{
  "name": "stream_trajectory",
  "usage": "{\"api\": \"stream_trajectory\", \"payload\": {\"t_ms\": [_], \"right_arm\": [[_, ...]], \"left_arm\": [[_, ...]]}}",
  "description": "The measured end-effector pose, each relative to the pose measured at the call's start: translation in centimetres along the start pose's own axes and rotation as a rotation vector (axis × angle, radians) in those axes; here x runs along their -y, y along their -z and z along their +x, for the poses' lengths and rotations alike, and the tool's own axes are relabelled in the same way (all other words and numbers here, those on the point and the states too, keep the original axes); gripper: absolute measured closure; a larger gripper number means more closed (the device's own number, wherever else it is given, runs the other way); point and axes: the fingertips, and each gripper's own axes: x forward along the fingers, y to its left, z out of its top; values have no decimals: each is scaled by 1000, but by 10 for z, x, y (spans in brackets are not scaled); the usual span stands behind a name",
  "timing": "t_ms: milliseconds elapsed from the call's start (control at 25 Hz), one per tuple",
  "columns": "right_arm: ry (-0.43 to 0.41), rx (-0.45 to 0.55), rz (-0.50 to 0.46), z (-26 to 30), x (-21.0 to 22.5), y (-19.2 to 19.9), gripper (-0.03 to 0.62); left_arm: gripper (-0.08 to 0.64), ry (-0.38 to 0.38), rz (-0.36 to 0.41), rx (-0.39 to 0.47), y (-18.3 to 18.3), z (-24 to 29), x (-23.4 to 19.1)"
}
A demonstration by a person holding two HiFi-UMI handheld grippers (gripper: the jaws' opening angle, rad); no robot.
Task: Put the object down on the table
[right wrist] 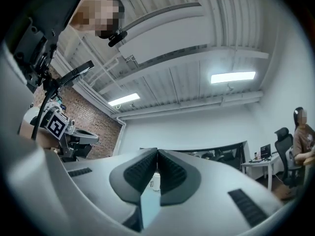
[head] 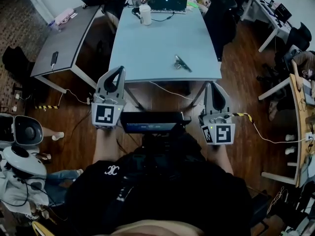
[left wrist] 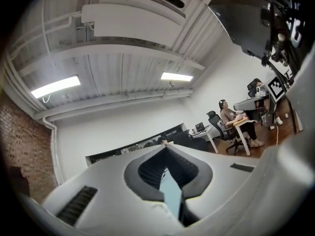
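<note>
My left gripper and right gripper are both clenched on nothing; the object lies on the table ahead, slanting far-left to near-right, nearer the right gripper.

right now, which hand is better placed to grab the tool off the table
Right, probably. The tool lies near the table's front right edge, closer to the right gripper than to the left gripper. Both are shut and empty, so either must open first.
</note>
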Motion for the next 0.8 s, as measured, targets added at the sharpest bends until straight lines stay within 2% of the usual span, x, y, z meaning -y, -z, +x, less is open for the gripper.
{"api": "stream_trajectory", "payload": {"t_ms": [200,360,520,800], "right_arm": [[45,-29,42,-65,-44,-31,607],[61,-29,48,-91,-61,-52,607],[55,-22,44,-99,-70,-66,607],[41,-7,50,-109,-57,-77,607]], "left_arm": [[554,13,-25,-50,-4,-90,8],[554,5,-29,-47,-15,-128,3],[554,-1,-25,-25,-32,-141,1],[554,5,-26,3,-50,-133,24]]}}
